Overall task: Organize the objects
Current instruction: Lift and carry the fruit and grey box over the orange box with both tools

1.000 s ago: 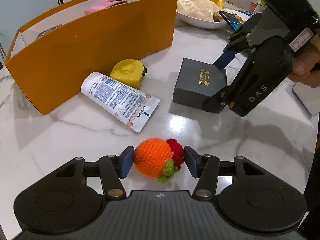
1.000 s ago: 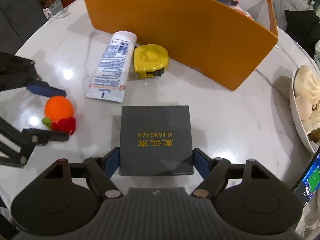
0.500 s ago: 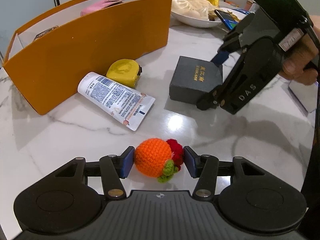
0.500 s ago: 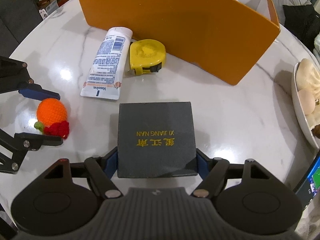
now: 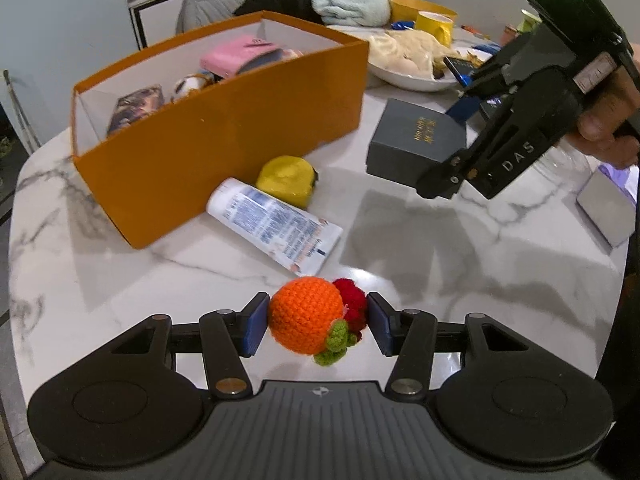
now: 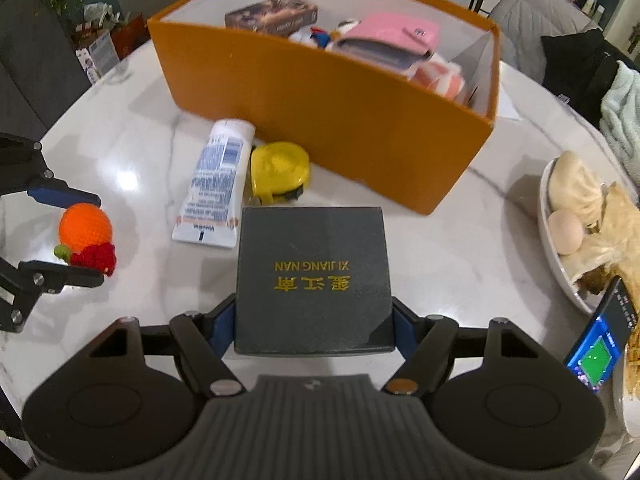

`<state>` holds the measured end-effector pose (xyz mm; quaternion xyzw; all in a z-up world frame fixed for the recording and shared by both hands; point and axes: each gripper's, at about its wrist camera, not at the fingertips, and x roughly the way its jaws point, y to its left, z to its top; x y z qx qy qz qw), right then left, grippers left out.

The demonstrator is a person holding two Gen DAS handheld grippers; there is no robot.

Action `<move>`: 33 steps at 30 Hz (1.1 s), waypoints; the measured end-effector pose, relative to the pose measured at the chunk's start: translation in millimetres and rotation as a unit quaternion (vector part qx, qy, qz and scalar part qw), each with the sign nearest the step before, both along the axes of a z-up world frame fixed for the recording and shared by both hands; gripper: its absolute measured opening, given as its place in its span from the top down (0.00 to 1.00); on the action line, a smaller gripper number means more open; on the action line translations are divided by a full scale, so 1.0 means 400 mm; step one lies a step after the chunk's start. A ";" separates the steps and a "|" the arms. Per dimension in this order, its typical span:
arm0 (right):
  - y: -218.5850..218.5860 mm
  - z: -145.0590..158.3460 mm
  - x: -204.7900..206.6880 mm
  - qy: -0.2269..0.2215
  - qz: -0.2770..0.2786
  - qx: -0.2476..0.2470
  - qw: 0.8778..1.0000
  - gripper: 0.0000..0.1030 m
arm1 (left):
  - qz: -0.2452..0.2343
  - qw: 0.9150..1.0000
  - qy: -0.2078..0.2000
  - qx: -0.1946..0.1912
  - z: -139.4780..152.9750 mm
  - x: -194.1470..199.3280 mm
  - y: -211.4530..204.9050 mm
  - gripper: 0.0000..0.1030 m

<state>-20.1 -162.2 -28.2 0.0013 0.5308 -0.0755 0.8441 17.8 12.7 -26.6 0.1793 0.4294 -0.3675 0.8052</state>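
Left gripper (image 5: 317,322): blue pads pinched on a crocheted orange fruit (image 5: 306,313) with a red berry and green leaf attached; the toy is held clear of the marble table (image 5: 440,248), its shadow seen below on the stone; the same grip is seen from the right wrist view at far left, toy between two black fingers (image 6: 64,194).

Right gripper (image 6: 314,326): pads pressed against both sides of a dark grey box (image 6: 314,276) lettered in gold, "XI JIANG NAN" read upside down; the box is gripped at its near end and held above the tabletop, a shadow cast beneath it; a hand (image 5: 608,120) is seen on the gripper's handle in the left wrist view.

Left on the table: a white tube (image 6: 214,184) lying flat, cap end toward the orange box (image 6: 320,92); a yellow tape measure (image 6: 280,170) just beside the tube and close against the box's front wall.

Orange box open-topped, white inside; a pink wallet (image 6: 394,36), a dark printed carton (image 6: 272,16) and other soft items are seen within; exact contents beyond these cannot be told.

A white bowl (image 6: 554,248) of food at the right edge; a small lit screen (image 6: 600,352) near it.
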 end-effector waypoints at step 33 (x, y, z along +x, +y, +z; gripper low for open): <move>-0.008 0.170 0.060 -0.065 0.002 -0.020 0.998 0.26 | 0.030 0.997 -0.069 -0.022 0.159 0.154 -0.038 0.41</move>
